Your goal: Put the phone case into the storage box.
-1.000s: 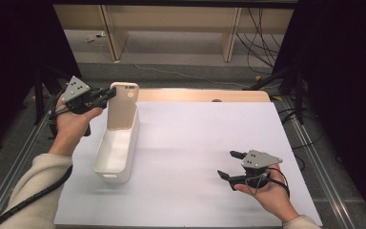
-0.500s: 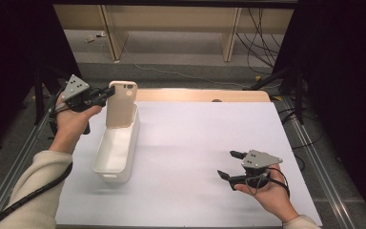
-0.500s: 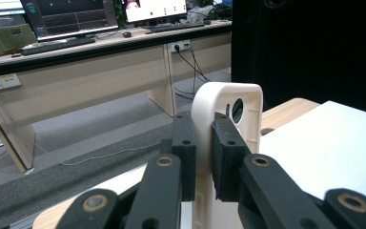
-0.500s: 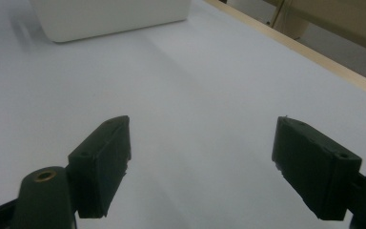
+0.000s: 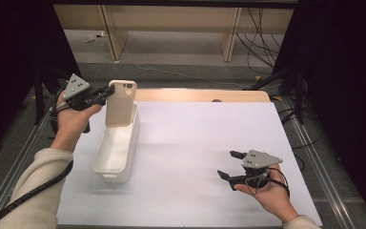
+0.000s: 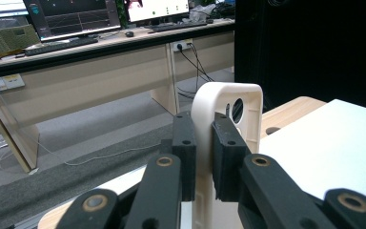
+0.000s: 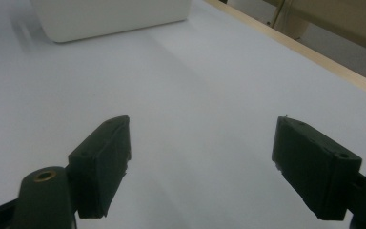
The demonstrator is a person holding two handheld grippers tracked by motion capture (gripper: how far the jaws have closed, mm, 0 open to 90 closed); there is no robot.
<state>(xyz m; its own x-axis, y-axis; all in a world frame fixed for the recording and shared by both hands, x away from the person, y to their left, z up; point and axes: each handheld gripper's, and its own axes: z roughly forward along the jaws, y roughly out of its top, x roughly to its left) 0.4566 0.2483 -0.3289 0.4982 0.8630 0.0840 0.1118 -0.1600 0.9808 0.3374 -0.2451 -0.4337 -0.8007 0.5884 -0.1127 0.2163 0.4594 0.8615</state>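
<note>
Upright, beige phone case (image 5: 121,103), camera cutout atop.

1. White table sheet (image 5: 190,143): wide bare stretch between the white bin (image 5: 116,152) and the right gripper (image 5: 232,164); free passage there.
2. Bin blocks the sheet's left part; phone case (image 5: 121,102) stands upright at its far end, pinched by the left gripper (image 5: 106,91).
3. Right gripper's jaws spread, bare sheet ahead of them.
</note>
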